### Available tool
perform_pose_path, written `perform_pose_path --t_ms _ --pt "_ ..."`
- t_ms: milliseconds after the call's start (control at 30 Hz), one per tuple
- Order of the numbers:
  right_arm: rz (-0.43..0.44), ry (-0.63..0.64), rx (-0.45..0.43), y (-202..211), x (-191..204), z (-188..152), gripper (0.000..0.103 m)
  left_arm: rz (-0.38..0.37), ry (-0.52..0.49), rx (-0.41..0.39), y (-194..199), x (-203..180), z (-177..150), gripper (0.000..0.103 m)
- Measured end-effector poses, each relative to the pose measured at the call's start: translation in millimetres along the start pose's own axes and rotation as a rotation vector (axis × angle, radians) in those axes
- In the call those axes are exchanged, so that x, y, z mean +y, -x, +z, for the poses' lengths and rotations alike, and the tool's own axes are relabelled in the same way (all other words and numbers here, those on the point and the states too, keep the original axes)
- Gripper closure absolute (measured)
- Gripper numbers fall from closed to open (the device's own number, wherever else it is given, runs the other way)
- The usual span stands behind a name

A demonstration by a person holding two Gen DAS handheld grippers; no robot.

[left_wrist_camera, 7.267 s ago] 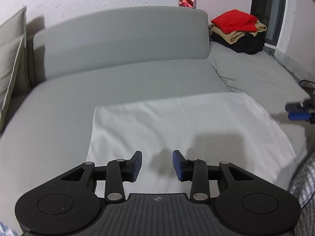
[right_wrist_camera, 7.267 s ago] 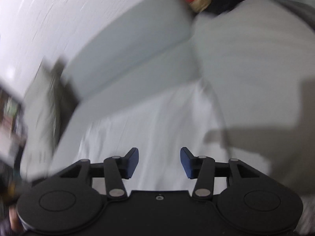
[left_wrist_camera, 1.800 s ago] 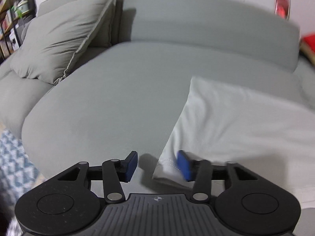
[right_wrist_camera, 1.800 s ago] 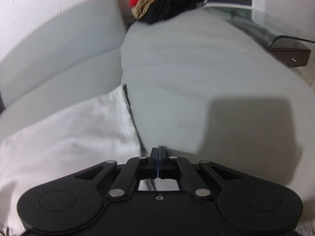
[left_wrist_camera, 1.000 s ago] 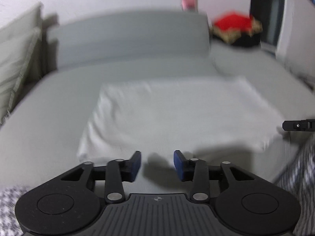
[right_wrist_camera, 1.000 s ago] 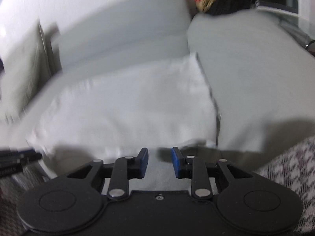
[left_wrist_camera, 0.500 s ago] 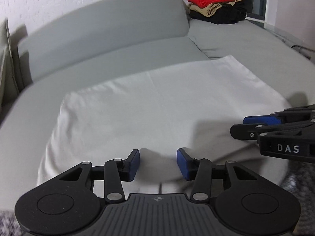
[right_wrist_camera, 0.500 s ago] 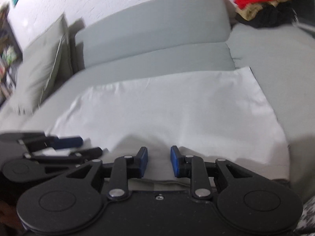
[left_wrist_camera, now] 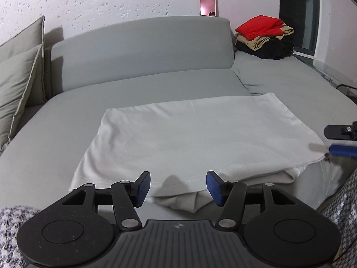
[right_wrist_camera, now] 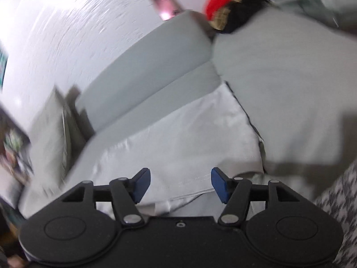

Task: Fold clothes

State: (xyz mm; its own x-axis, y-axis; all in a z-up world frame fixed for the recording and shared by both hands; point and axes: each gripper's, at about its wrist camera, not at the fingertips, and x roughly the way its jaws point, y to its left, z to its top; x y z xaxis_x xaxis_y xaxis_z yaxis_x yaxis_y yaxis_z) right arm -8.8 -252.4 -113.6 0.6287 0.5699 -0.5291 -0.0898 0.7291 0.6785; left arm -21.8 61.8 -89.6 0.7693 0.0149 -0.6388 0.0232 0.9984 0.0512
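A white garment [left_wrist_camera: 189, 134] lies folded flat on the grey sofa seat [left_wrist_camera: 55, 138], with a lower layer bunched out under its near hem. My left gripper [left_wrist_camera: 178, 186] is open and empty just above that near hem. My right gripper [right_wrist_camera: 180, 184] is open and empty over the garment's near right part [right_wrist_camera: 178, 147]; its view is blurred and tilted. The right gripper's fingers [left_wrist_camera: 341, 150] show at the right edge of the left wrist view, beside the garment's right corner.
A stack of folded clothes, red on top [left_wrist_camera: 264, 36], sits at the sofa's far right. A phone [left_wrist_camera: 207, 1] leans on the wall above the backrest. Cushions [left_wrist_camera: 17, 84] stand at the left. A patterned rug [left_wrist_camera: 11, 232] lies below the sofa's front.
Both grippers have opened wider. The right gripper has swung away to the garment's right side and tilted. The left gripper has drawn back a little; the garment lies where it was.
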Motion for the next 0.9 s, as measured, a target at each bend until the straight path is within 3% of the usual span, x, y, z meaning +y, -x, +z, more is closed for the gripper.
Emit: perform_pose_path --t_ms 100,167,300,467,733,900 --pt "0.064 -0.148 0.000 3.5 -19.1 7.3 0.044 -0.009 0.007 0.007 -1.7 -2.9 3.1 0.047" --pt "0.106 -0.240 0.081 -10.1 -28.3 4.0 0.045 -0.015 0.003 0.013 -1.7 -4.8 3.1 0.047" --pt "0.093 -0.429 0.131 -31.4 -49.5 -4.4 0.054 -0.021 -0.004 0.023 -4.1 -8.6 3.5 0.045" --pt "0.068 -0.514 0.042 -37.7 -56.9 -8.2 0.061 -0.023 0.017 0.049 -10.7 -5.9 3.8 0.045" --pt "0.087 -0.646 -0.117 -39.9 -72.4 -14.9 0.061 -0.033 0.069 0.062 -14.2 5.9 7.5 0.045" --pt "0.049 -0.665 -0.187 -40.2 -82.5 -7.2 0.061 -0.004 0.165 0.056 -16.8 44.4 20.3 0.047"
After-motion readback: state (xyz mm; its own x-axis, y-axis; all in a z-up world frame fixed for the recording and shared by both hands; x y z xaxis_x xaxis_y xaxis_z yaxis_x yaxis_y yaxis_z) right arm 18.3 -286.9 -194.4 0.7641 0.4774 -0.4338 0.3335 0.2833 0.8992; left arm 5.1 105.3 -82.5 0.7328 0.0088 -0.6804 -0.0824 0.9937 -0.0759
